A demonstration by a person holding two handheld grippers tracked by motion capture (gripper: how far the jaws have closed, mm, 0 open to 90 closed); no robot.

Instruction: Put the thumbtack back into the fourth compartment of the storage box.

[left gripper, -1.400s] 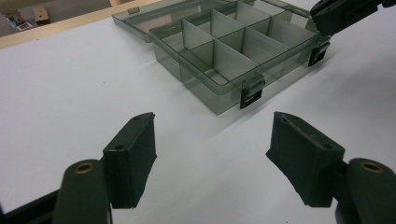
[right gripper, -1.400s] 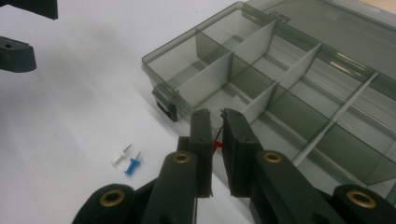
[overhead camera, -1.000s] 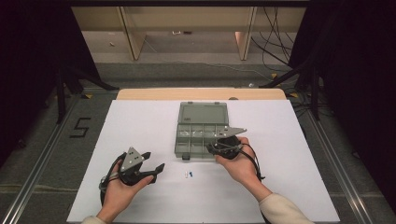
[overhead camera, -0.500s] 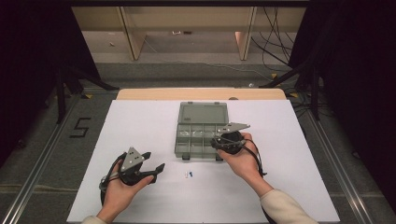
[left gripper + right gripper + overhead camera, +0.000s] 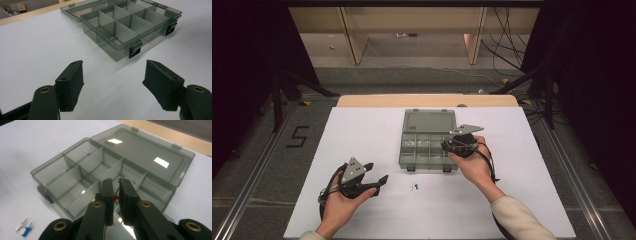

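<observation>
Right gripper view: my right tool (image 5: 114,195) pinches red pin (image 5: 116,197) over organizer box (image 5: 62,173); left tool (image 5: 113,85) wide, nothing btwn.

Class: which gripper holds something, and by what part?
The right gripper pinches a red push pin over the organizer box; gripped part hidden. The left gripper holds nothing.

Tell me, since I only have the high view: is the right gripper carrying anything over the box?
Observer: Yes. The right gripper has its jaws shut on a small red pin.
Operator: Anything in the box yet?
Observer: The compartments of the box that show look empty; the jaws hide part of the nearest one.
Operator: And the left gripper?
Observer: The left gripper has its jaws wide open, with only bare table between them.
</observation>
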